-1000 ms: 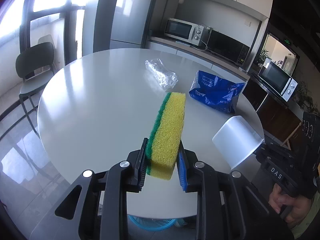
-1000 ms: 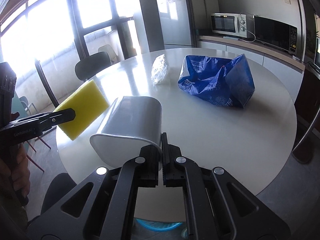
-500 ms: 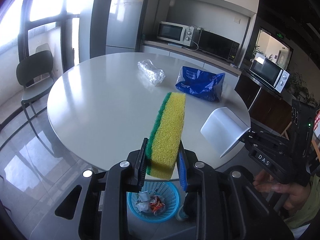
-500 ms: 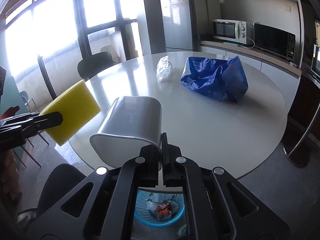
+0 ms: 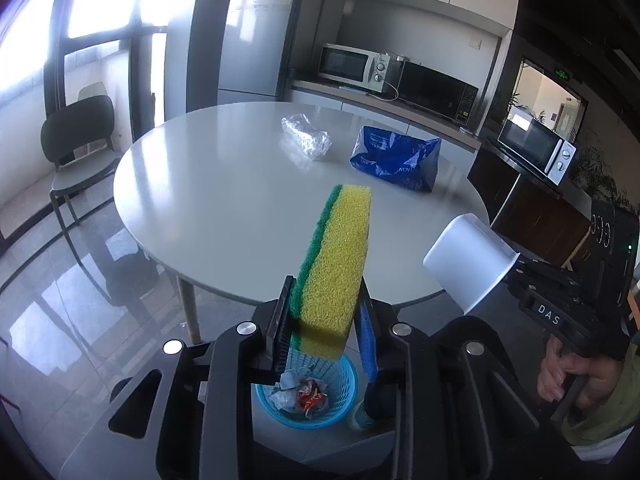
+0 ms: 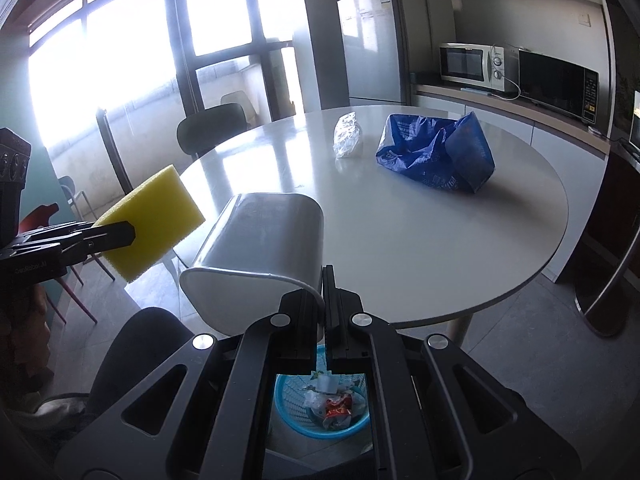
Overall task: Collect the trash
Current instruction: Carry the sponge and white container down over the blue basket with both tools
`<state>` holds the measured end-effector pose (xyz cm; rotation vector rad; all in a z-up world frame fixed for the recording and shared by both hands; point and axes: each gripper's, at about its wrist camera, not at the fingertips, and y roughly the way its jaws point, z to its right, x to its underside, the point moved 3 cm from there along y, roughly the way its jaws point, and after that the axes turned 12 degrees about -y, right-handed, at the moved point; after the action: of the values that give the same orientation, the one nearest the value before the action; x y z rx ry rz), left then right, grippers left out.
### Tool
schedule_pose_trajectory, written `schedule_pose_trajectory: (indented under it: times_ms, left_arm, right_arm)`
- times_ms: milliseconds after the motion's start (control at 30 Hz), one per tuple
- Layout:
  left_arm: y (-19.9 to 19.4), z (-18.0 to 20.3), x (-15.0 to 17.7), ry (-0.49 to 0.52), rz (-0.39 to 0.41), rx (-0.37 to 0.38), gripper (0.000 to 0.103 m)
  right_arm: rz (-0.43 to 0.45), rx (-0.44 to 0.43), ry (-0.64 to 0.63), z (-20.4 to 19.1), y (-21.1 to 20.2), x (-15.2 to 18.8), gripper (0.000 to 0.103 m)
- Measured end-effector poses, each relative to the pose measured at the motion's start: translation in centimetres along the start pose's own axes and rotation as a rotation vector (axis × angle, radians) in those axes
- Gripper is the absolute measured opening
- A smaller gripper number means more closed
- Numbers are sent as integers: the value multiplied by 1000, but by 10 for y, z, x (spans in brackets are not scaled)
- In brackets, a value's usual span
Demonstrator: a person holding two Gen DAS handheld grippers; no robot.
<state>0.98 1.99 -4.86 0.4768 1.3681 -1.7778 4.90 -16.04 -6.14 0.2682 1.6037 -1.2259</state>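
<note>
- Trash on hand: yellow/green sponge point(image 5: 334, 268) clamped between jaws of left gripper point(image 5: 325, 326), standing on edge, green face to the left; also seen from right wrist view point(image 6: 150, 222) as a yellow slab held out in the air.
- White plastic cup point(image 6: 260, 256) pinched at its rim by right gripper point(image 6: 323, 300); jaws nearly together w/ only the thin rim between. Cup lies tilted, mouth toward the camera. Same cup from left wrist view point(image 5: 468, 262), off the tabletop edge.
- Blue basket point(image 5: 308, 394) on the floor below both grippers, by the tabletop edge; crumpled wrappers inside. Also in right view point(image 6: 320, 404).
- Round white tabletop point(image 5: 240, 184) carries 2 more items: blue plastic bag point(image 6: 436, 156) & clear crinkled wrapper point(image 6: 348, 136), near each other, not touching, toward the far side.
- Bkgd: fridge point(image 6: 370, 44), microwave point(image 6: 472, 66) on counter, dark chair point(image 5: 78, 136) by the window.
</note>
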Motion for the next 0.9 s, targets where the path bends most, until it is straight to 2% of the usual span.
schedule_pose_trajectory:
  times_ms: [167, 433, 533, 733, 900]
  left_arm:
    - [-6, -2, 13, 2, -8, -2, 26]
    - [-10, 3, 48, 102, -39, 17, 26]
    - [-5, 2, 63, 127, -71, 20, 26]
    - [17, -5, 83, 113, -148, 26, 26]
    - [40, -16, 100, 107, -213, 0, 26]
  right_arm:
    - [-38, -8, -12, -9, -5, 13, 2]
    - [-92, -47, -59, -28, -15, 37, 2]
    - [-118, -69, -60, -34, -15, 49, 2]
    - [-189, -109, -29, -38, 4, 71, 2]
    - [-257, -109, -11, -37, 24, 88, 2]
